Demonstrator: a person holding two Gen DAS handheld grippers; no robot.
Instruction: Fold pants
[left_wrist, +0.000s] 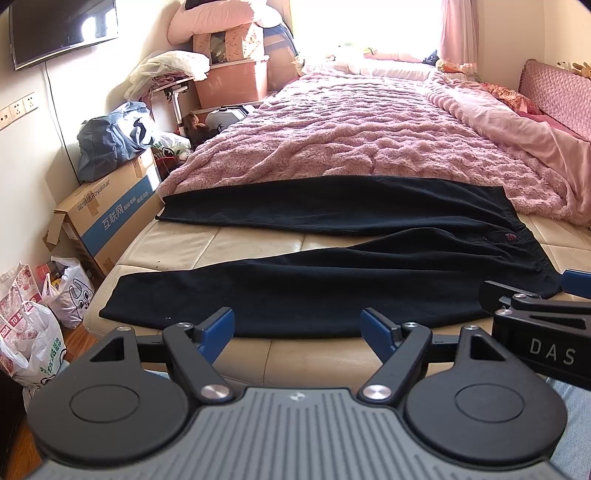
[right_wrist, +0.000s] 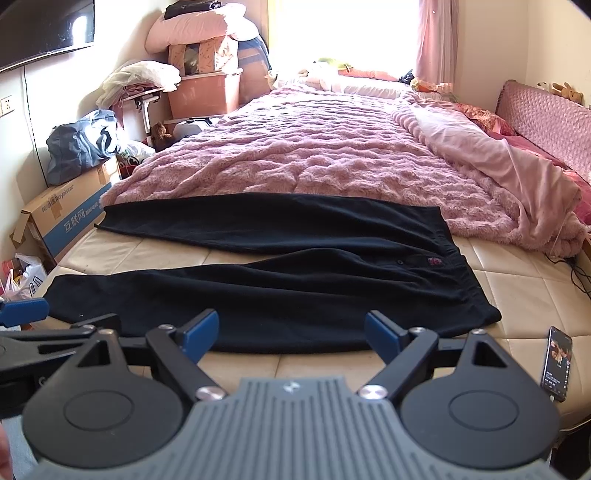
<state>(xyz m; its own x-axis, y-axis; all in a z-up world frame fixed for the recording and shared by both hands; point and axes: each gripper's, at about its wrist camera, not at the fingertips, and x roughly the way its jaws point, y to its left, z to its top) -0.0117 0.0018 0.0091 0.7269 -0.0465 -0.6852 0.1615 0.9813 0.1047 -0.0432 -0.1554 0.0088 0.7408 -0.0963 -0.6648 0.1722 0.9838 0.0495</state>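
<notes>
Two grippers are in view, each with its blue fingers spread wide apart and nothing between them. In the left wrist view the left gripper sits at the bottom centre of the frame, just in front of the near edge of the black pants, and the right gripper shows partly at the lower right edge, close to the waistband end of the garment. In the right wrist view the right gripper is at the bottom centre, and a part of the left gripper enters from the lower left edge. The pants lie flat on the beige quilted surface of the bed, across the middle of both frames; the two legs run toward the left side of the frame and open a little like a narrow V, and the waistband is at the right. Behind the pants, in the upper middle of the frame, a pink fluffy blanket covers the bed, and the far leg touches its edge. A phone with a lit screen lies on the beige surface at the lower right of the right wrist view. At the left of the frame, beside the bed, stands a cardboard box with a dark bag on top of it
</notes>
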